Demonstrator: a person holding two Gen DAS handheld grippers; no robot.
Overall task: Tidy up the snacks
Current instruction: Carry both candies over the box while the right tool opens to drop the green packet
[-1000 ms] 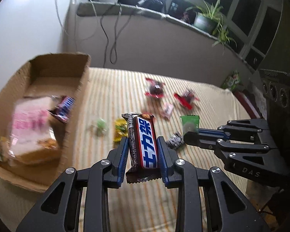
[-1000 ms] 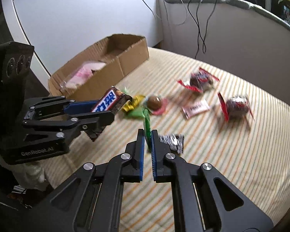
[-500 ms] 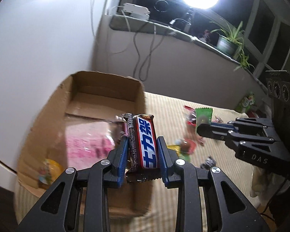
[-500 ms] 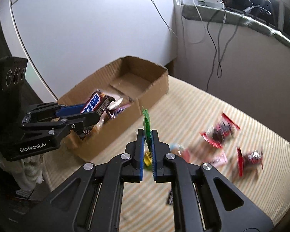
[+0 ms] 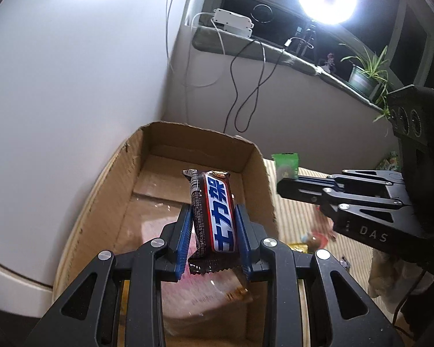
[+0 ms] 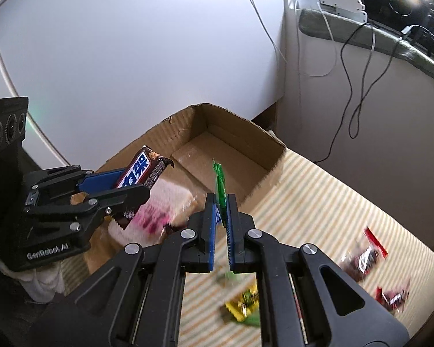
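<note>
The left gripper [image 5: 213, 230] is clamped on a brown chocolate bar [image 5: 215, 212] with blue lettering, carried end-up above the open cardboard box [image 5: 261, 173]; the bar is not yet released. The right gripper [image 6: 220, 212] has its jaws drawn narrow on a thin green packet [image 6: 220, 186], held edge-on over the box's near wall, likewise undelivered. Inside the box there is already a clear bag with pink print [image 6: 162, 205], and a yellowish item shows at the lower corner in the left wrist view, too hidden to identify. The far half of the box floor is bare cardboard. On the striped cloth [image 6: 318, 190] outside the box several snacks remain: a yellow-green wrapped sweet [image 6: 243, 308] near the right gripper, and two dark packets with red ends [image 6: 364, 256] further to the side, all blurred. Assessment: the task is part done. Some stock is boxed, two items are in transit and positioned for drop, and at least three pieces on the cloth remain to be collected.
</note>
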